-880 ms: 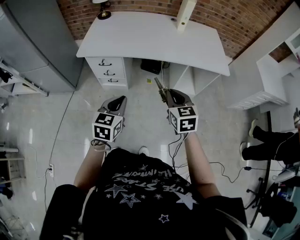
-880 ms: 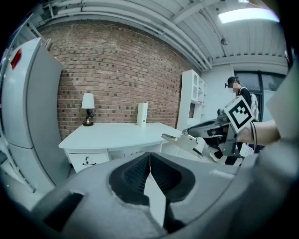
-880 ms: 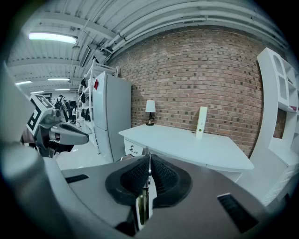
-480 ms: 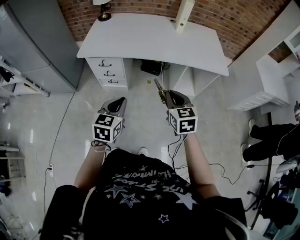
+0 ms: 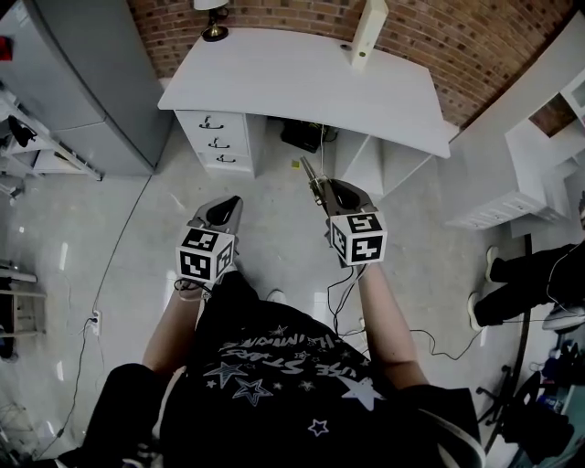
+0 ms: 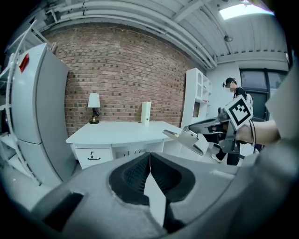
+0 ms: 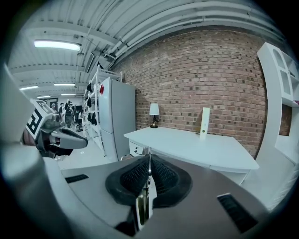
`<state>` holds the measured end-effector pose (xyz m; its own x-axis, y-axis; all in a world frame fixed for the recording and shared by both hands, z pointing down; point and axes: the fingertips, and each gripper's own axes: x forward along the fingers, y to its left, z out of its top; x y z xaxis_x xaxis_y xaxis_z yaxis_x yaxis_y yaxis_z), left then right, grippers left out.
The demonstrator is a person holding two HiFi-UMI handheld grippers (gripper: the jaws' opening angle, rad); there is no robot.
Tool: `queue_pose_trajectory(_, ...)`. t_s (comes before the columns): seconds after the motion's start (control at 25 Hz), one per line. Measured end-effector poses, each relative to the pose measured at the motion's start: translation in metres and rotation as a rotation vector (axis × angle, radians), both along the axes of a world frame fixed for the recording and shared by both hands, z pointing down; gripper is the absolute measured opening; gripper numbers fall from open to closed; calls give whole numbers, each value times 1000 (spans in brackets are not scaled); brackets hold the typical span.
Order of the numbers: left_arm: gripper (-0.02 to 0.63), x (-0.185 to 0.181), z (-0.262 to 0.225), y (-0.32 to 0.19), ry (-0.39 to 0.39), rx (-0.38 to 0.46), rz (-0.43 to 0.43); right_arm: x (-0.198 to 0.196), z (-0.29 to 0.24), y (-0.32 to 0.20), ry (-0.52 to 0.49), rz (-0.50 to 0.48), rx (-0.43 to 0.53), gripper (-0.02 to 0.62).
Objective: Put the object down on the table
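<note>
My right gripper (image 5: 322,189) is shut on a thin metal tool (image 5: 309,174) whose flat end sticks out past the jaws toward the white desk (image 5: 302,82). From the left gripper view the tool (image 6: 187,138) juts sideways from the right gripper (image 6: 219,133), in the air in front of the desk (image 6: 121,130). In the right gripper view the metal edge (image 7: 142,203) shows between the closed pads of the right gripper (image 7: 149,163). My left gripper (image 5: 228,208) is shut with nothing in it, held level beside the right one above the floor, short of the desk.
On the desk stand a small lamp (image 5: 213,23) at the back left and an upright white box (image 5: 366,32). Drawers (image 5: 215,142) sit under its left side. A grey fridge (image 5: 82,101) is at left, white shelves (image 5: 512,164) at right, with a seated person's legs (image 5: 530,283) and floor cables.
The head view has shifted a little, so the desk sits slightly lower in the picture. Both grippers hold nearly the same pose, and the tool stays in the right jaws.
</note>
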<state>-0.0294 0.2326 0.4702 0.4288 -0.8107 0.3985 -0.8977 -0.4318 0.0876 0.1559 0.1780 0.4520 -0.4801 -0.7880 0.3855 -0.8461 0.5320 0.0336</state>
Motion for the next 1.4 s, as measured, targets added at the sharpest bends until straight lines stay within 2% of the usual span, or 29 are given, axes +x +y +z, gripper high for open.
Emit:
queue_pose_trajectory(0.32, 20, -1, 3, -16, -4, -21, 2, -2, 6, -12, 5, -11, -28, 11)
queue_pose_trajectory(0.6, 20, 2, 5, -70, 6, -17, 29, 12, 18, -50, 19, 36, -54, 11)
queue_pose_trajectory(1.0, 21, 5, 13, -184, 37, -32, 101, 15, 21, -150, 52, 103, -73, 11)
queue_pose_trajectory(1.4, 20, -42, 13, -309, 64, -58, 101, -34, 12, -274, 94, 98, -91, 11)
